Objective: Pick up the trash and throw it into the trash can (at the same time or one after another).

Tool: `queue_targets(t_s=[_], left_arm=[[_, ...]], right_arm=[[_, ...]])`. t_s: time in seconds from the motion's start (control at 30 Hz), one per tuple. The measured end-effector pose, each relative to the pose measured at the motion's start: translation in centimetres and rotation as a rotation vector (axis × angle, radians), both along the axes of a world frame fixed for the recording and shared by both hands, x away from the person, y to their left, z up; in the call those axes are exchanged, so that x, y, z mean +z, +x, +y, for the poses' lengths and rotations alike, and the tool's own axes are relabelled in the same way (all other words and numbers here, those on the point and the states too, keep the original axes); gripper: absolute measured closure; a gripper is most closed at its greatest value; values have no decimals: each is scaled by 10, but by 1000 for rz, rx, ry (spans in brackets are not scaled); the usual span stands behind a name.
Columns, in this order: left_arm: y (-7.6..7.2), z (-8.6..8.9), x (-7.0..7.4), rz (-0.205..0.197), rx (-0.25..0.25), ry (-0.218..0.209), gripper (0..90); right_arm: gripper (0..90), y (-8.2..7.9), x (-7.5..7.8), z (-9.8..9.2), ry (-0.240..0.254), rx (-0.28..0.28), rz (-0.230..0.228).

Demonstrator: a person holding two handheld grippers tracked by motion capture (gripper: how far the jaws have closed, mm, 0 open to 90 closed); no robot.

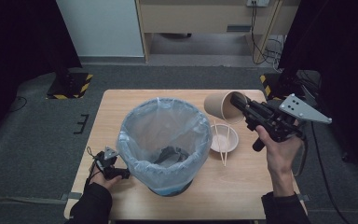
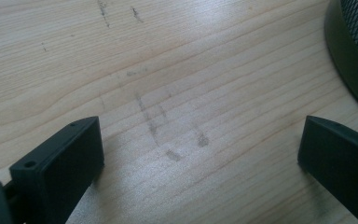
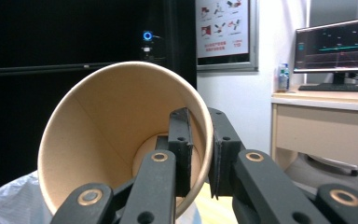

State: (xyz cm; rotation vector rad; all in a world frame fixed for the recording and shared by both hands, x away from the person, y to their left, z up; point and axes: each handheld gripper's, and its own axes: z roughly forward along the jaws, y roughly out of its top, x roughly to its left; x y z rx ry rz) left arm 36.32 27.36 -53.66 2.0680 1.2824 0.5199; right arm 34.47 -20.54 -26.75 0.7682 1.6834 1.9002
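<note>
Right gripper [image 3: 200, 154] jaws pinching the paper cup [image 3: 107, 135] rim; left gripper [image 2: 200, 154] jaws spread

Lab, black curtains [image 1: 9, 42], monitor [image 3: 338, 46], wall poster [image 3: 223, 29]

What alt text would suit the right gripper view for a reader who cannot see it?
The right gripper pinches the wall of a brown paper cup at its rim, one jaw inside and one outside, the cup's open mouth facing the camera. Behind it are a dark backdrop, a wall poster and a monitor on a desk.
</note>
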Motion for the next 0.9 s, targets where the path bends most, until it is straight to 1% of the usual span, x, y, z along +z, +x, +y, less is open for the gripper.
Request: queue_targets(t_s=[0.07, 0.1, 0.2, 0.23, 0.3, 0.37, 0.43, 0.47, 0.57, 0.6, 0.63, 0.67, 0.8, 0.83, 0.87, 0.9], left_arm=[[0, 0, 0, 0, 0, 0, 0], [0, 0, 0, 0, 0, 0, 0], [0, 0, 0, 0, 0, 0, 0], [0, 0, 0, 0, 0, 0, 0], [0, 0, 0, 0, 0, 0, 0], [0, 0, 0, 0, 0, 0, 0], [0, 0, 0, 0, -1, 0, 0], [0, 0, 0, 0, -4, 1, 0], [0, 0, 0, 0, -6, 0, 0], [0, -1, 0, 1, -6, 0, 0], [0, -1, 0, 1, -6, 0, 0], [0, -1, 0, 0, -6, 0, 0], [0, 0, 0, 1, -6, 0, 0], [0, 0, 0, 1, -6, 0, 0], [0, -1, 0, 1, -6, 0, 0], [0, -1, 0, 1, -6, 0, 0]], right_arm=[[821, 0, 0, 2, 4, 9, 0], [821, 2, 1, 9, 2, 25, -3], [821, 2, 1, 14, 1, 36, -2], [821, 4, 3, 22, -4, 53, -5], [821, 5, 3, 25, -4, 61, -6], [821, 6, 6, 35, -12, 80, -6], [821, 6, 6, 38, -12, 86, -5], [821, 8, 6, 45, -11, 110, 0], [821, 9, 5, 50, -23, 115, 6], [820, 11, 3, 57, -35, 131, 18], [820, 11, 3, 57, -35, 131, 18], [820, 12, -1, 63, -56, 142, 35], [819, 15, -8, 73, -97, 164, 70], [819, 15, -8, 73, -97, 164, 70], [819, 17, -13, 78, -120, 178, 85], [819, 17, -13, 78, -120, 178, 85]])
